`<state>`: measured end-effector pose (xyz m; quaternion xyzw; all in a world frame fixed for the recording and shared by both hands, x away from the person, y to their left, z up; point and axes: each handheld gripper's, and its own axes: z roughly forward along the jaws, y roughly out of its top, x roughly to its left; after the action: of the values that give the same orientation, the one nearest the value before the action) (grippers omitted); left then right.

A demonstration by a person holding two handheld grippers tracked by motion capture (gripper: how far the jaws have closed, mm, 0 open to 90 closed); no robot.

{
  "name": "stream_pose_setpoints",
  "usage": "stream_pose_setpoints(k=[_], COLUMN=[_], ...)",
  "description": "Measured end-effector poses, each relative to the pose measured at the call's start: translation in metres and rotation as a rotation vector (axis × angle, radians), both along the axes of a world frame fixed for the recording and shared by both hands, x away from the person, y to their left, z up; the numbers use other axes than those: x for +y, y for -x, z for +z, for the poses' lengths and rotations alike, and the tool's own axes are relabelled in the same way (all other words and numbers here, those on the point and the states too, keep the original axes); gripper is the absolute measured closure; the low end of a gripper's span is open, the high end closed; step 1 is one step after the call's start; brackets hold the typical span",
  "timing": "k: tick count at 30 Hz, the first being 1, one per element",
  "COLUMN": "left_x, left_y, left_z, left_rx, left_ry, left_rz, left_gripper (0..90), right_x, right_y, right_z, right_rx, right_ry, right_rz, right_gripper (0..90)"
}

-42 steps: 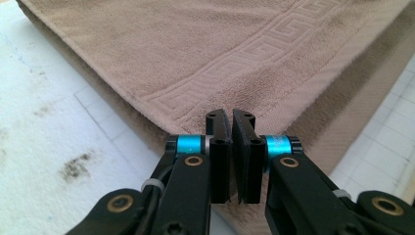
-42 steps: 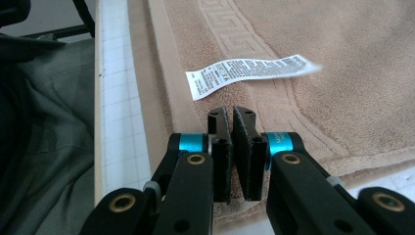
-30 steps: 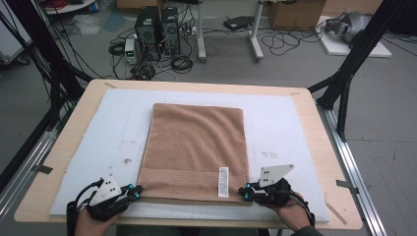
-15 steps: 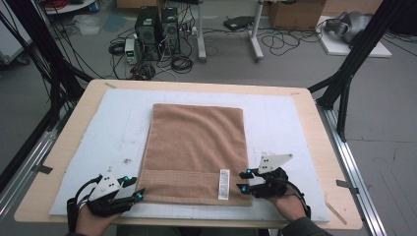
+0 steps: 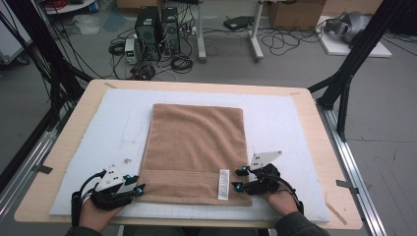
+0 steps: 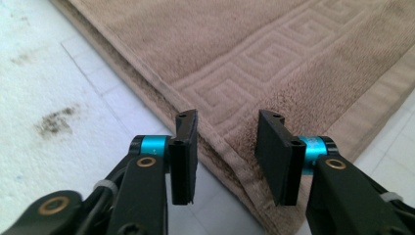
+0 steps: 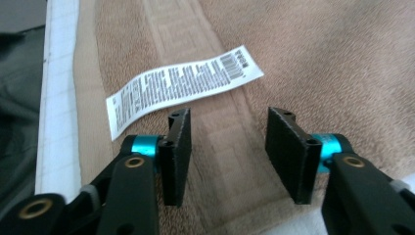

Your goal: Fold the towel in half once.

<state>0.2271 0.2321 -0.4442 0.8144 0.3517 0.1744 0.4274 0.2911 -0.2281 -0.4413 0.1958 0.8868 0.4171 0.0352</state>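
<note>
Bench point(image 5: 314, 113) carries a white mat point(image 5: 123, 128), there so the cloth lies flat. Brown towel point(image 5: 196, 142) is spread mid-mat, short hem toward me, both near corners within reach; I judge that's for a fold. Its white care label point(image 5: 223, 184) lies on the hem band near the right corner. My left hand-held gripper point(image 5: 139, 188) sits at the near-left corner, its jaws just closing in a little from a wider gap, apart, with the towel edge under the gap, nothing pinched. My right hand-held gripper point(image 5: 237, 179) sits at the near-right corner; its jaws have just been opening, towel beneath, not gripped.
</note>
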Motion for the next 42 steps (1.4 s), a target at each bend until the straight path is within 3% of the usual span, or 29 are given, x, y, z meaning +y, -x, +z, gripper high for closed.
stream_pose_setpoints(k=[5,12,19,26,42], left_x=[0.003,0.006,0.006,0.006,0.008], left_y=[-0.006,-0.022,-0.033,-0.041,-0.059], left_z=[0.01,0.018,0.025,0.036,0.049], left_rx=[-0.011,0.003,-0.001,-0.014,-0.016], left_ry=[0.06,0.085,0.12,0.111,0.098], left_rz=[0.008,0.007,-0.008,-0.001,0.013], left_gripper=[51.3,38.1,34.4,34.0,33.9], right_x=[0.003,0.003,-0.005,-0.009,-0.008], right_y=[-0.005,-0.018,-0.027,-0.032,-0.041], right_z=[0.005,0.015,0.027,0.038,0.047], right_rx=[-0.014,0.0,-0.017,-0.046,-0.06], right_ry=[-0.031,-0.063,-0.072,-0.064,-0.046], right_rz=[-0.032,-0.08,-0.122,-0.131,-0.147], right_gripper=[43.8,31.6,27.5,26.3,23.2])
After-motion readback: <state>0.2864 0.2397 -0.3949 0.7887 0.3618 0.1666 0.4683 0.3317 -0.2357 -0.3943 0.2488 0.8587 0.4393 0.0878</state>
